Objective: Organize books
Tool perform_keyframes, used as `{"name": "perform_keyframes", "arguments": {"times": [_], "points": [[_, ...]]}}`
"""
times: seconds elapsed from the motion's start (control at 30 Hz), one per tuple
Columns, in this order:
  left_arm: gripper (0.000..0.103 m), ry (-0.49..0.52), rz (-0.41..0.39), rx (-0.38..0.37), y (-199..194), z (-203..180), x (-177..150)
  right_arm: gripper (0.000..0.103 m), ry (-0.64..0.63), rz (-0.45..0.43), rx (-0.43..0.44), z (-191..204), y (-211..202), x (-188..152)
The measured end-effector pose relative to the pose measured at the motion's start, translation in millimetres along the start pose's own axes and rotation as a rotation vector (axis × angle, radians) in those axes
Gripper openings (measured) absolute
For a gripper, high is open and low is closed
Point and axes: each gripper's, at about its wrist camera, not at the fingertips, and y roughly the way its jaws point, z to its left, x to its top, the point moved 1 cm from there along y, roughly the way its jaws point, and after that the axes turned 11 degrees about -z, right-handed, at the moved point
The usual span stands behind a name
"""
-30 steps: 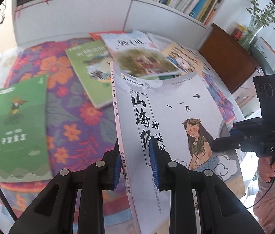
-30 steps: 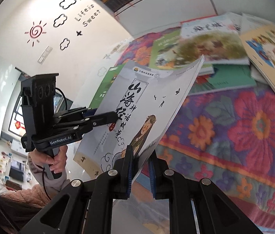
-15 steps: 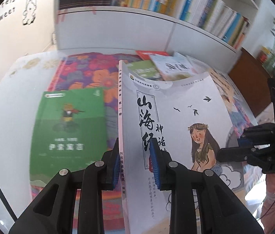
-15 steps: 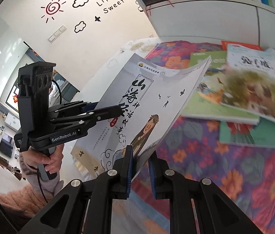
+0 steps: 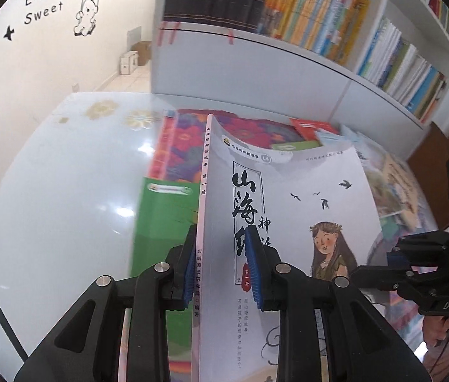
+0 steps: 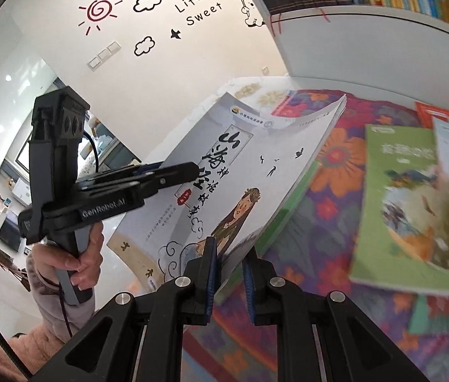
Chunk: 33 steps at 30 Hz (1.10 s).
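A white-grey book (image 5: pixel 304 191) with black Chinese title and a drawn girl hangs tilted above the table, held from two sides. My left gripper (image 5: pixel 219 238) is shut on its spine edge, one blue pad under the spine and one on the cover; the right wrist view shows the same gripper (image 6: pixel 192 167) lying across the title. My right gripper (image 6: pixel 229 248) is shut on the book's (image 6: pixel 256 165) lower fore-edge corner, and appears in the left wrist view (image 5: pixel 356 273) at the right. A green book (image 5: pixel 161 222) lies flat beneath the held one.
A floral cloth (image 6: pixel 335 159) covers part of the white glossy table (image 5: pixel 65 175). Several books (image 6: pixel 399 191) lie spread on the cloth at the right. A white bookshelf (image 5: pixel 320 16) full of books stands behind the table. A person's hand (image 6: pixel 81 258) holds the left gripper's handle.
Both grippers have carried the held book leftward across the table, so it now hangs over the green book. The spread books have slid off to the right of view.
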Motion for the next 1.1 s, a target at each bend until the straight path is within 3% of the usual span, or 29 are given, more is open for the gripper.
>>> {"name": "perform_keyframes", "arguments": {"times": [0.13, 0.3, 0.37, 0.4, 0.47, 0.5, 0.6, 0.73, 1.1], "points": [[0.026, 0.014, 0.010, 0.023, 20, 19, -5, 0.015, -0.011, -0.002, -0.012, 1, 16, -2], [0.026, -0.094, 0.099, -0.003, 58, 54, -18, 0.015, 0.028, 0.014, -0.036, -12, 39, -10], [0.026, -0.080, 0.122, 0.034, 64, 59, -24, 0.015, 0.077, 0.035, -0.038, -24, 50, -14], [0.026, -0.089, 0.132, 0.026, 66, 61, -25, 0.015, 0.097, 0.040, -0.033, -29, 51, -19], [0.028, -0.131, 0.150, -0.074, 65, 61, -28, 0.015, 0.110, 0.055, -0.031, -34, 53, -24], [0.030, -0.121, 0.154, -0.072, 65, 59, -28, 0.015, 0.117, 0.056, -0.025, -36, 54, -25], [0.029, -0.042, 0.147, 0.033, 65, 56, -27, 0.015, 0.154, 0.067, -0.007, -37, 55, -26], [0.029, -0.094, 0.160, 0.017, 63, 69, -31, 0.015, 0.173, 0.082, -0.011, -38, 56, -30], [0.029, -0.140, 0.163, 0.107, 59, 86, -36, 0.015, 0.217, 0.108, 0.001, -41, 80, -15]]}}
